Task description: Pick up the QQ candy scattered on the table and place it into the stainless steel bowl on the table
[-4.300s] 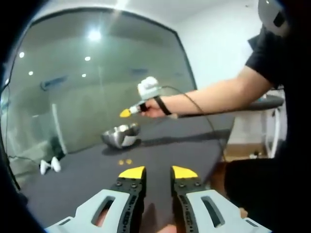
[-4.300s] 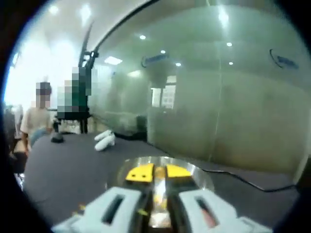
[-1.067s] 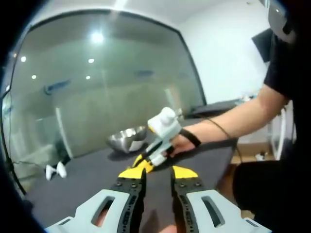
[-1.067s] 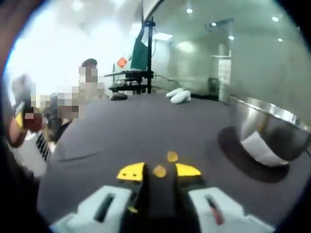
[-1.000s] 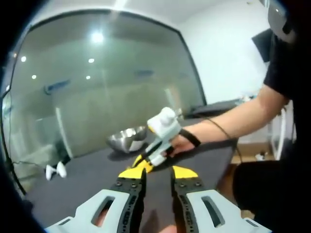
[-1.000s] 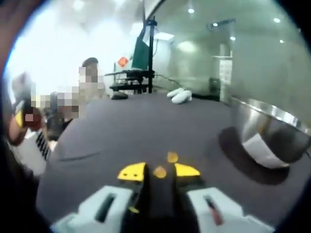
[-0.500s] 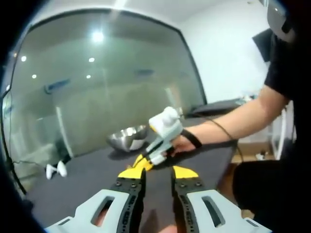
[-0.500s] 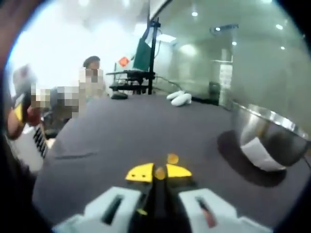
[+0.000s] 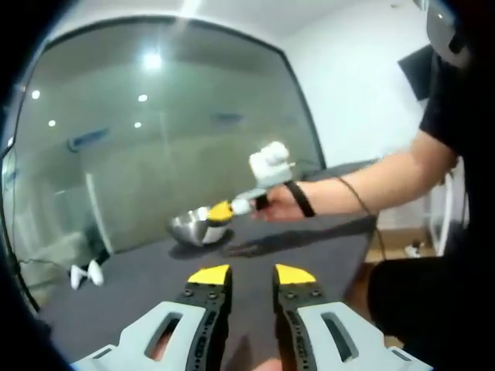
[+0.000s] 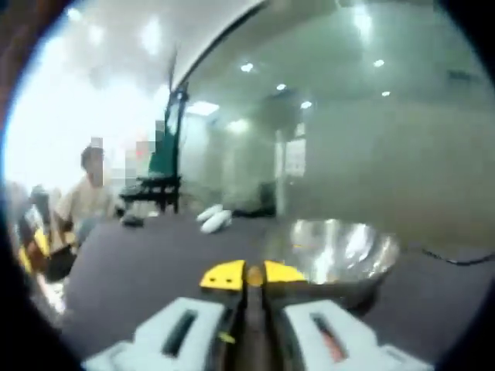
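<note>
In the right gripper view my right gripper (image 10: pixel 253 275) is shut, and a small orange QQ candy (image 10: pixel 254 273) is pinched between its yellow tips. The stainless steel bowl (image 10: pixel 340 244) lies just ahead and to the right. In the left gripper view the right gripper (image 9: pixel 220 210) hangs in the air in a person's hand, its yellow tip close to the bowl (image 9: pixel 192 229). My left gripper (image 9: pixel 252 274) is open low over the dark table (image 9: pixel 147 278), nothing between its jaws.
Two white objects (image 9: pixel 81 272) lie at the table's far edge, also seen as white objects (image 10: pixel 210 218) left of the bowl. A glass wall (image 9: pixel 155 154) stands behind the table. A person (image 10: pixel 87 195) sits far left. A cable trails from the person's wrist.
My right gripper closed on one candy on the table, then lifted and swung toward the bowl. The left gripper has stayed put and open.
</note>
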A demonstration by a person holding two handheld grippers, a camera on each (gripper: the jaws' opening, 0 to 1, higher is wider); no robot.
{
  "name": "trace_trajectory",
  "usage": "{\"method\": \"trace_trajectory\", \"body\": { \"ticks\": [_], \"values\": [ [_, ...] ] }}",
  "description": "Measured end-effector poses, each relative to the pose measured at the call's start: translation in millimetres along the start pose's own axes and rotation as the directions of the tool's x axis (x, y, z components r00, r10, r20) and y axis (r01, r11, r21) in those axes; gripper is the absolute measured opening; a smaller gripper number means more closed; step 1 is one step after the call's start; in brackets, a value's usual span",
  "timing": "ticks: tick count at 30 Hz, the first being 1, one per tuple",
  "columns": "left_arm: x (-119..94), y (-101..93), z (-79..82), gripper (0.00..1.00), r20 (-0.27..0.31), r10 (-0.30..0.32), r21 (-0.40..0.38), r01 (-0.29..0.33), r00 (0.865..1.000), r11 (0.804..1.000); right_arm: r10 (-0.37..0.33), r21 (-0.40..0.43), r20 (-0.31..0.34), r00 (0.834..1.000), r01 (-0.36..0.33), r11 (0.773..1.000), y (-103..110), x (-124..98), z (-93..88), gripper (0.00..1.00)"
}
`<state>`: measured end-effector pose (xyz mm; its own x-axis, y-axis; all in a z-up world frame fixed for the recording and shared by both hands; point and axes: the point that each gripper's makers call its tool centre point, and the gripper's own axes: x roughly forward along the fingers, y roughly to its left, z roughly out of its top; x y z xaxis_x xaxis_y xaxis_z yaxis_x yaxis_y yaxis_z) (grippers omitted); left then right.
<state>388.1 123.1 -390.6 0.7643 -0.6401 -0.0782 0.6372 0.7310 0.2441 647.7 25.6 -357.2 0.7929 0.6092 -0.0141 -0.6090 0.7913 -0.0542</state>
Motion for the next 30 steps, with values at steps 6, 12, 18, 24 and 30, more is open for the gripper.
{"method": "trace_trajectory", "body": {
  "ticks": [6,12,18,24,30],
  "values": [
    [0.0,-5.4,4.2,0.23,0.003,-0.009,0.010,0.009,1.000,1.000,-0.075,0.046,-0.011,0.997,0.075,0.996,-31.4,22.8,12.7,0.09],
    [-2.4,-11.5,6.7,0.23,0.016,-0.026,0.010,0.026,1.000,1.000,-0.114,0.059,-0.030,0.993,0.115,0.992,-48.6,34.5,17.5,0.09],
    [-2.6,-13.6,10.1,0.23,0.016,-0.030,0.013,0.029,0.999,0.999,-0.088,0.042,-0.014,0.996,0.088,0.995,-49.4,40.3,25.1,0.11],
    [-3.1,-16.9,9.6,0.23,0.016,-0.040,0.014,0.040,0.999,0.999,-0.068,0.053,-0.042,0.997,0.070,0.996,-47.7,37.8,17.3,0.25],
    [0.7,-21.8,10.3,0.23,0.017,-0.054,0.016,0.053,0.998,0.998,-0.063,0.073,-0.041,0.997,0.066,0.995,-50.2,18.1,14.5,0.22]
  ]
}}
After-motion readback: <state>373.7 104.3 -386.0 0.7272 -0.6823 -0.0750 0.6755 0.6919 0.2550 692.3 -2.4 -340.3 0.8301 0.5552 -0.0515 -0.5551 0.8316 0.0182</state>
